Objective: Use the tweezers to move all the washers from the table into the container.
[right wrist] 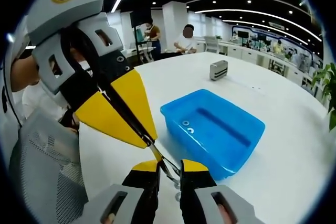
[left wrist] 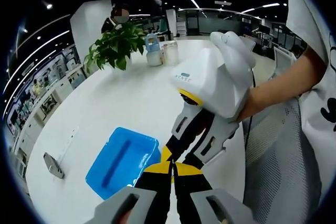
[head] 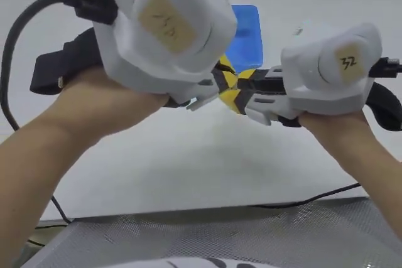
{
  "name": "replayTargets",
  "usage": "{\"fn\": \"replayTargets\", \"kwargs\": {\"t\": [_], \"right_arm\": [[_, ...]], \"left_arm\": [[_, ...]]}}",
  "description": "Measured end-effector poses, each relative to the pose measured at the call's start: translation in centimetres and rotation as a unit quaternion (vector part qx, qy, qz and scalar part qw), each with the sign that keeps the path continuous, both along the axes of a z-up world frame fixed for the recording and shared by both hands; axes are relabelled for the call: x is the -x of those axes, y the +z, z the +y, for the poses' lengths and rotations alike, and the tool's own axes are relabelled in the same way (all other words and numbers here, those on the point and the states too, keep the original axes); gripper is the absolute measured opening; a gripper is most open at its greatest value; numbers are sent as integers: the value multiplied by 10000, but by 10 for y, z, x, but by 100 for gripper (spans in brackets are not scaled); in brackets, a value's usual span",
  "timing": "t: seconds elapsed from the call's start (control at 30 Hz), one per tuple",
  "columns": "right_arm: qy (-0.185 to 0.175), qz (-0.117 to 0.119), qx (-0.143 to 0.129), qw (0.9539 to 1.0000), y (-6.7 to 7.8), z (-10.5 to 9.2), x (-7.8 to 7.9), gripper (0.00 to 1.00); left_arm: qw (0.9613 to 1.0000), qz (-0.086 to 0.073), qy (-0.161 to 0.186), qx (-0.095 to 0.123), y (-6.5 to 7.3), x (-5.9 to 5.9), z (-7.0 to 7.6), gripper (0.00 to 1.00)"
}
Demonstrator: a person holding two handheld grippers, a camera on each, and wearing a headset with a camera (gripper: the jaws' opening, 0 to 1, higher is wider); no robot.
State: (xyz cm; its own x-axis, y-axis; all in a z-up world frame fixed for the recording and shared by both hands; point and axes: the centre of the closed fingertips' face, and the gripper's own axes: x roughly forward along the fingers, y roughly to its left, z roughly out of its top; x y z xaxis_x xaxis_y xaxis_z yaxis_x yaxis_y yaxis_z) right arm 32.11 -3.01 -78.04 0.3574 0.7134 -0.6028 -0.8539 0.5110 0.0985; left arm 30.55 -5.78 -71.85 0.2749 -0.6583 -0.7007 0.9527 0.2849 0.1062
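While both grippers meet above the tabletop [head: 188, 167], I note the left gripper [left wrist: 173, 170] clamped tight on the tweezers [right wrist: 137, 127]. The right gripper [right wrist: 169, 171] stands narrow, pinching their forward end. The blue container [right wrist: 239, 153] sits well in from the tabletop's edges, just beyond the jaws. Two washers [right wrist: 186, 123] lie inside it, near one end wall.

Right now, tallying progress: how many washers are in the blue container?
2: one washer, another beside it, in the blue container near its left end in the right gripper view. More may be hidden.
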Motion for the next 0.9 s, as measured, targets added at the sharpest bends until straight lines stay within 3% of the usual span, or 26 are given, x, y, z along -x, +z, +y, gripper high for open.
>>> {"fn": "replayTargets", "kwargs": {"t": [0.23, 0.43, 0.6, 0.8, 0.9], "right_arm": [[121, -99, 62, 9999, 0, 1, -1, 8], [371, -417, 358, 9978, -1, 2, 2, 4], [341, -418, 365, 9979, -1, 0, 1, 4], [360, -525, 453, 9969, 7, -1, 1, 4], [413, -692, 603, 9949, 14, -1, 1, 3]], "left_arm": [[10000, 6, -51, 38, 0, 0, -3, 0], [10000, 22, -86, 7, 0, 0, -6, 0], [9999, 45, -116, 6, 1, 1, -10, 0], [9999, -23, -162, -38, 8, 2, -10, 0], [9997, -121, -190, -60, 15, 3, -9, 0]]}}
